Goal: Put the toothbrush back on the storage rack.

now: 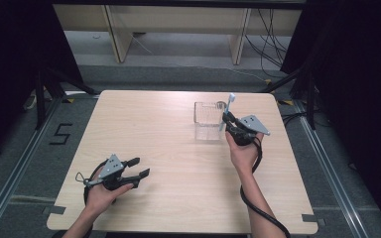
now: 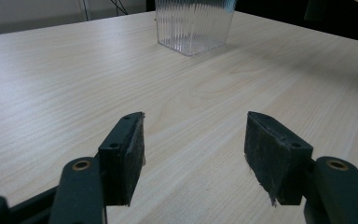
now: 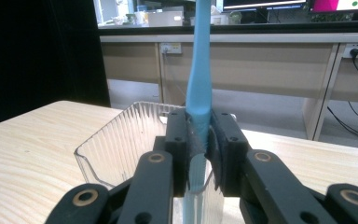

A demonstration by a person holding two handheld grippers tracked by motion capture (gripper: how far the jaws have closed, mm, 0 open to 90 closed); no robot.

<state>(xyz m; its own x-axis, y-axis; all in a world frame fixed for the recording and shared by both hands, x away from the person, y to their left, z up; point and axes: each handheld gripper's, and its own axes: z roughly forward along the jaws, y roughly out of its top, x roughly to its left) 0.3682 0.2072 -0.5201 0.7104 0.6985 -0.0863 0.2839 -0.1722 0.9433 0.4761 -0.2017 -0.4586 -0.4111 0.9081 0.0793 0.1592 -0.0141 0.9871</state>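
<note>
Right hand-held gripper (image 3: 199, 154) is pinching the light-blue plastic toothbrush (image 3: 201, 70) by its slim handle, upright, lower end at the near rim of the clear ribbed plastic square cup (image 3: 116, 149), at about 1 o'clock on the pale wood-grain desk (image 1: 168, 148). Looks like pickup is done; drop-in and release remain. Left hand-held gripper (image 2: 193, 149) is spread, empty, at 7 o'clock.

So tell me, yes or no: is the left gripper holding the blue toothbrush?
No, the left gripper is open over bare table, while the right gripper clamps the blue toothbrush above the clear ribbed container.
</note>
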